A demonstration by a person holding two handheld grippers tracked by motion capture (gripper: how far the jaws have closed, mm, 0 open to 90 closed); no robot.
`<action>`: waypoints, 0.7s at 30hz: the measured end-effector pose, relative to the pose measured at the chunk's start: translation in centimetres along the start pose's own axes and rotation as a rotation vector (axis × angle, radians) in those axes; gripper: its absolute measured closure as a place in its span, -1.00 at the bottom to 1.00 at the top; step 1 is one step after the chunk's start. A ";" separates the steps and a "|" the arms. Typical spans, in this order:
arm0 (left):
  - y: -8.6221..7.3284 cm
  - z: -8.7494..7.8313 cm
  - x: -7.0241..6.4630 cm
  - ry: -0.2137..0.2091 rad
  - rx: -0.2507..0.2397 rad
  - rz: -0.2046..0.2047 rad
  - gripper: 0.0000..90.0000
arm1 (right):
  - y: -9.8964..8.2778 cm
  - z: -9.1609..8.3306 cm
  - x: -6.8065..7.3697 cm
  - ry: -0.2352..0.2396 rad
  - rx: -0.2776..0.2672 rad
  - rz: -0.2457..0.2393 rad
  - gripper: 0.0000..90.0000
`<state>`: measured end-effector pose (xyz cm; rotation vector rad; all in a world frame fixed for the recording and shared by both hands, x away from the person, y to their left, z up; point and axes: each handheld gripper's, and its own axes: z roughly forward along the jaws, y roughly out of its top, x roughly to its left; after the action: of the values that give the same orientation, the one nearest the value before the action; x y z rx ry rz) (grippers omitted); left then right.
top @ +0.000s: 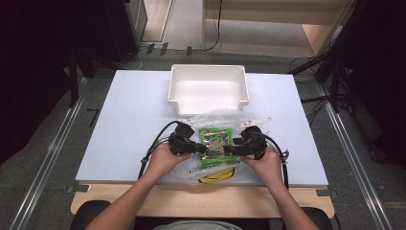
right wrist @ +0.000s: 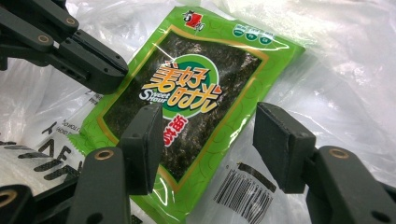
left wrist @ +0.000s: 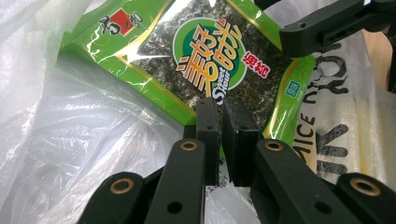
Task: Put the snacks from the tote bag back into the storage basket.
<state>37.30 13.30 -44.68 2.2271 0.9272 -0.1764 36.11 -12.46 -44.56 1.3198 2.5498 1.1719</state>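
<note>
A green seaweed snack packet (top: pixel 215 141) (left wrist: pixel 205 51) (right wrist: pixel 187 88) lies flat on a crumpled clear plastic bag (top: pixel 218 117) near the table's front edge. My left gripper (top: pixel 203 149) (left wrist: pixel 222 116) is at the packet's left edge with its pads almost together. I cannot tell whether the packet edge or the bag film is pinched between them. My right gripper (top: pixel 229 149) (right wrist: pixel 215 144) is at the packet's right side, open. Its two pads stand wide apart over the packet's near corner and do not press on it.
A white bin (top: pixel 208 67) stands empty at the back middle of the white table (top: pixel 129 124). The bag carries black lettering (left wrist: pixel 327 135), a barcode (right wrist: pixel 243 191) and a yellow print (top: pixel 215 176). Cables trail from both grippers.
</note>
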 end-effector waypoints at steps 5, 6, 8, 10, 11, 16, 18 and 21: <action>-0.1 0.0 0.2 -0.003 0.005 -0.005 0.92 | 0.0 0.0 0.1 0.000 0.001 0.004 -0.02; -0.2 0.0 0.3 -0.003 0.006 -0.008 0.92 | 0.0 0.0 0.1 0.000 0.001 0.002 -0.02; -0.2 0.0 0.4 -0.008 0.004 -0.015 0.92 | 0.0 0.0 0.1 0.000 0.003 0.004 -0.02; -0.2 0.0 0.4 -0.010 0.005 -0.013 0.92 | 0.1 0.2 0.1 0.008 0.007 0.011 -0.04; -0.2 0.1 0.4 -0.008 0.001 -0.012 0.92 | 0.2 0.3 0.1 0.009 0.008 0.013 -0.04; -0.2 0.2 0.4 -0.012 -0.001 -0.013 0.93 | 0.6 0.9 0.1 0.038 0.015 0.026 -0.08; -0.2 0.3 0.4 -0.014 0.000 -0.011 0.93 | 0.8 1.3 0.1 0.037 0.019 0.035 -0.09; -0.3 0.4 0.4 -0.016 -0.004 -0.007 0.93 | 1.1 1.9 -0.1 0.066 0.027 0.057 -0.09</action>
<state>37.45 13.38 -45.23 2.2158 0.9266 -0.1954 37.61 -10.99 -45.21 1.3917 2.5983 1.2155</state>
